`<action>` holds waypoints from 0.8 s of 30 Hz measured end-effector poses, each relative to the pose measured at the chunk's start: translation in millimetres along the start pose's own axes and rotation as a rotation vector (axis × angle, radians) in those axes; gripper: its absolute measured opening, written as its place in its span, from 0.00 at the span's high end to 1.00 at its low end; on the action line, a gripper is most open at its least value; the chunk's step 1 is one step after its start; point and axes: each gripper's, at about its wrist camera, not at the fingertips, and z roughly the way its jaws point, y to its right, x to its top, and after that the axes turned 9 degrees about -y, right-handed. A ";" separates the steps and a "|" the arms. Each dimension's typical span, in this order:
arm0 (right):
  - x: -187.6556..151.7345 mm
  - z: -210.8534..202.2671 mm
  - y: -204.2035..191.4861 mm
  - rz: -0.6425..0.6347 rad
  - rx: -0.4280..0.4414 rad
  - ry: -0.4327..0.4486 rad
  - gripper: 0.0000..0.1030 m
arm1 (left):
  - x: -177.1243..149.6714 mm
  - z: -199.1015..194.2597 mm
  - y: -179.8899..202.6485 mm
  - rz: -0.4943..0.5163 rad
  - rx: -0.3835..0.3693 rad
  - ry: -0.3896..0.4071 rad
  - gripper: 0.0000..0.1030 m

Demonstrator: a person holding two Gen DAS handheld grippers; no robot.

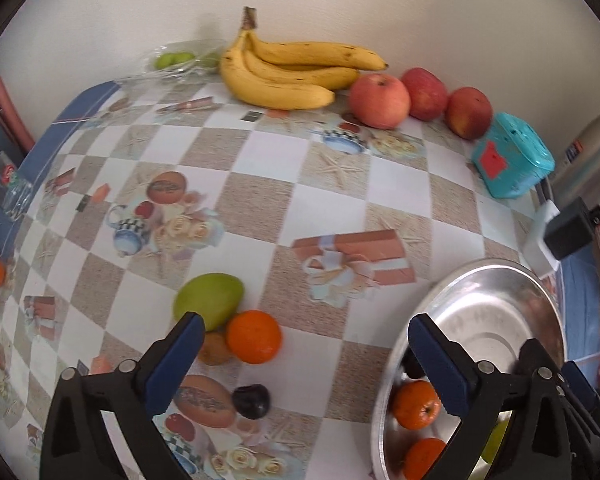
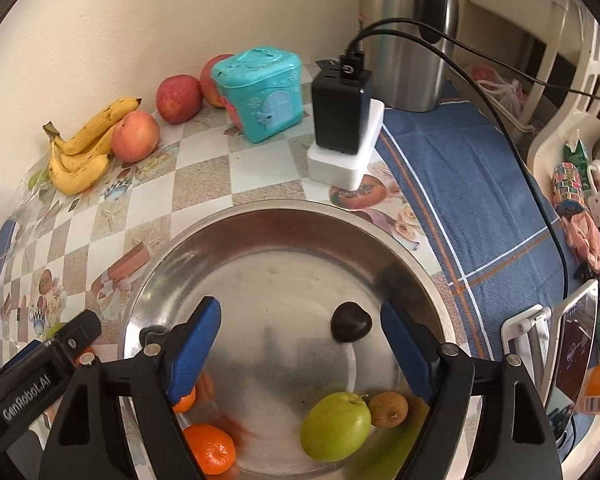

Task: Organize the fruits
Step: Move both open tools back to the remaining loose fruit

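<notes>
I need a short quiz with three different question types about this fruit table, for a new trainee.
1. True or false: the bananas lie inside the metal bowl.
2. Which fruit sits alone in the bowl's middle? A) dark plum B) red apple C) banana
3. Fill in: on the table, the orange rests beside the green ____.

Key: 1 false; 2 A; 3 mango

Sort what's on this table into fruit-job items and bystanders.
Job:
steel bowl
oranges in bowl
green apple
loose orange
mango
bananas
red apples

Bystanders:
teal toy house
black charger
steel flask
</notes>
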 end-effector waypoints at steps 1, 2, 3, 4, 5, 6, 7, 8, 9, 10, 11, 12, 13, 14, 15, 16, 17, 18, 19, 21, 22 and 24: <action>-0.1 -0.2 -2.7 -0.009 0.000 0.004 0.19 | -0.5 0.1 -3.5 -0.010 0.011 0.005 0.00; -0.5 -0.7 -4.6 -0.015 0.003 0.007 0.19 | -0.8 0.4 -7.2 -0.021 0.017 0.007 0.00; -0.7 -1.0 -6.2 -0.019 0.005 0.008 0.15 | -1.0 0.7 -10.6 -0.033 0.019 0.007 0.00; -1.1 -1.3 -7.9 -0.023 0.008 0.010 0.06 | -1.5 0.8 -14.7 -0.046 0.022 0.008 0.00; -1.9 -2.3 -9.7 -0.027 0.011 0.014 0.06 | -1.9 0.7 -18.8 -0.059 0.028 0.011 0.00; -1.3 -1.4 -12.3 -0.031 0.016 0.013 0.06 | -2.4 0.4 -21.9 -0.071 0.034 0.014 0.00; -1.5 -1.0 -13.6 -0.033 0.019 0.011 0.06 | -2.5 0.0 -26.1 -0.083 0.039 0.019 0.00; -1.7 -0.6 -14.8 -0.034 0.023 0.010 0.06 | -2.8 -0.7 -30.1 -0.093 0.045 0.025 0.00; -1.7 0.4 -15.8 -0.038 0.028 0.008 0.06 | -3.2 -1.2 -34.2 -0.103 0.051 0.029 0.00; -2.1 1.3 -17.2 -0.040 0.033 0.004 0.05 | -3.5 -1.7 -38.7 -0.114 0.055 0.032 0.00; -2.4 2.3 -18.0 -0.042 0.035 0.000 0.06 | -3.9 -2.1 -42.7 -0.125 0.058 0.034 0.00; -2.8 3.2 -18.7 -0.044 0.035 -0.005 0.06 | -4.5 -2.3 -46.4 -0.135 0.060 0.034 0.00; -3.0 4.0 -19.9 -0.047 0.035 -0.009 0.06 | -5.0 -2.2 -50.3 -0.146 0.061 0.032 0.00; -3.2 4.6 -21.1 -0.051 0.038 -0.011 0.06 | -5.8 -2.0 -54.2 -0.157 0.060 0.030 0.00; -3.5 5.3 -22.5 -0.054 0.042 -0.012 0.06 | -6.5 -1.6 -57.3 -0.166 0.059 0.027 0.00; -3.6 6.2 -23.9 -0.056 0.047 -0.014 0.06 | -7.1 -0.9 -60.6 -0.176 0.058 0.023 0.00; -3.6 6.7 -25.8 -0.057 0.051 -0.017 0.06 | -7.6 0.0 -63.6 -0.183 0.057 0.019 0.00; -3.6 7.0 -28.0 -0.060 0.055 -0.018 0.06 | -8.4 0.5 -66.2 -0.189 0.058 0.015 0.00; -3.6 6.8 -30.6 -0.066 0.060 -0.017 0.05 | -9.0 1.1 -68.8 -0.194 0.058 0.012 0.00; -3.5 5.8 -35.9 -0.080 0.070 -0.014 0.06 | -9.7 1.5 -73.7 -0.204 0.061 0.010 0.00; -3.4 5.2 -38.5 -0.086 0.076 -0.012 0.06 | -9.9 1.3 -76.5 -0.211 0.064 0.011 0.00; -2.9 5.4 -42.7 -0.097 0.086 -0.010 0.06 | -9.7 0.6 -83.0 -0.229 0.064 0.013 0.00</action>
